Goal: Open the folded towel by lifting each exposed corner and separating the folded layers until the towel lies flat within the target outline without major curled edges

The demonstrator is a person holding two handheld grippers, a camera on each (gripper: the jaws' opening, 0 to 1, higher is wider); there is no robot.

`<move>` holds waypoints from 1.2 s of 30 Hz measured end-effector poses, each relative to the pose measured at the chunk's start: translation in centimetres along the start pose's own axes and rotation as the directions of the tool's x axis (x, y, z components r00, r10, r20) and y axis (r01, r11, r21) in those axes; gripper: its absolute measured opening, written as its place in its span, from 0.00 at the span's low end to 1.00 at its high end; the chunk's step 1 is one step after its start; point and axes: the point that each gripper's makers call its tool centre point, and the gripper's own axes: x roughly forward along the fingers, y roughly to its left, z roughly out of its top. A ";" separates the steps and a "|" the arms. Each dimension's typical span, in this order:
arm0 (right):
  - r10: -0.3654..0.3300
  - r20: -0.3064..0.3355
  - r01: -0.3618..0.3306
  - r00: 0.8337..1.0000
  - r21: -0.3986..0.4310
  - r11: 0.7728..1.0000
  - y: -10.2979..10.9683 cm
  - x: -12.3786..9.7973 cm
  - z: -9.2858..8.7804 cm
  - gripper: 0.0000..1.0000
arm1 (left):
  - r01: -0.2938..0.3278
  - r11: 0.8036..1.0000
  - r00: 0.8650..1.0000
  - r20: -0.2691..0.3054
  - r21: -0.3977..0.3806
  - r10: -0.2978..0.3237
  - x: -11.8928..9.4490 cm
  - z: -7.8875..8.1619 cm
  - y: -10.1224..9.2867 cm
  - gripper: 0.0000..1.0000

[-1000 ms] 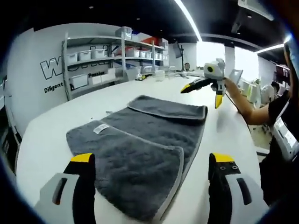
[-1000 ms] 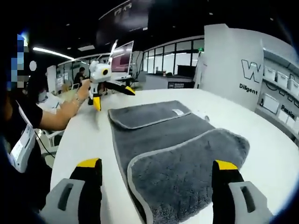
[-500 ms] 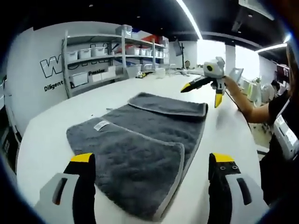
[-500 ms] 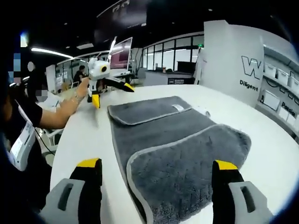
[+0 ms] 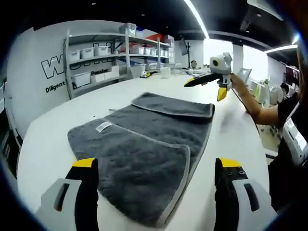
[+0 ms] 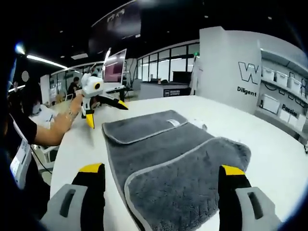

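Towel (image 5: 144, 139) lies folded, near edge apparently cut off between both wide-open, empty hand-held grippers (image 5: 156, 168) (image 6: 161, 173).

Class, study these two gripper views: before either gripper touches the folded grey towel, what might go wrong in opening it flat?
1. The towel has two flaps folded inward; a gripper closing on a flap's pale-trimmed edge may also pinch the layer beneath, dragging the whole towel.
2. The white table looks smooth, so the towel could slide rather than unfold.
3. Both the left gripper and right gripper hang open above the table, so either could snag the other flap.
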 end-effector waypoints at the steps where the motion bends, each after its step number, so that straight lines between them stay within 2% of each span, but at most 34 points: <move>1: -0.016 0.006 0.016 1.000 0.005 1.000 -0.3 0.0 0.4 0.99 | 0.001 1.000 1.000 0.002 0.000 -0.001 0.0 0.0 0.0 0.99; 6: -0.068 -0.020 0.067 0.998 -0.015 0.998 -1.2 0.1 1.3 0.94 | 0.004 1.000 1.000 0.001 -0.002 -0.004 0.0 0.0 0.0 0.99; 11: -0.073 -0.093 0.070 0.993 -0.026 0.997 -1.1 1.3 1.7 0.88 | 0.007 1.000 1.000 0.004 0.013 -0.007 -0.2 0.1 -0.4 0.99; 13: -0.085 -0.123 0.079 0.989 -0.056 0.995 -1.1 2.2 1.9 0.82 | 0.011 1.000 1.000 0.008 0.014 -0.011 -0.1 0.2 -0.6 0.98; 15: -0.053 -0.177 0.033 0.983 -0.112 0.993 -0.5 3.2 1.7 0.78 | 0.012 1.000 1.000 0.005 0.018 -0.012 -0.1 0.1 -0.7 0.98; 16: -0.033 -0.201 0.010 0.979 -0.115 0.993 0.0 3.8 1.5 0.77 | 0.011 1.000 1.000 0.001 0.019 -0.011 0.0 0.0 -0.7 0.98; 19: -0.027 -0.228 0.003 0.973 -0.103 0.995 1.0 5.8 1.2 0.74 | 0.008 1.000 1.000 -0.004 0.026 -0.008 0.0 0.0 -0.7 0.98; 23: -0.069 -0.302 0.016 0.951 -0.175 0.984 2.1 7.1 -0.3 0.69 | 0.008 1.000 1.000 0.002 0.023 -0.008 -0.1 0.2 -0.6 0.97; 25: -0.117 -0.321 0.038 0.940 -0.242 0.969 2.1 7.6 -0.9 0.59 | 0.013 1.000 1.000 -0.003 0.023 -0.013 -0.1 0.1 -0.8 0.97; 27: -0.166 -0.356 0.055 0.920 -0.303 0.952 2.2 7.9 -1.9 0.53 | 0.019 0.999 1.000 -0.005 0.029 -0.019 -0.1 0.1 -1.0 0.97; 32: -0.218 -0.406 0.061 0.888 -0.366 0.929 2.9 7.9 -3.5 0.53 | 0.029 0.999 1.000 -0.008 0.043 -0.029 0.0 0.2 -1.5 0.97; 36: -0.249 -0.427 0.080 0.869 -0.377 0.923 2.6 7.4 -4.1 0.45 | 0.029 0.999 1.000 -0.011 0.044 -0.029 0.0 0.1 -1.6 0.97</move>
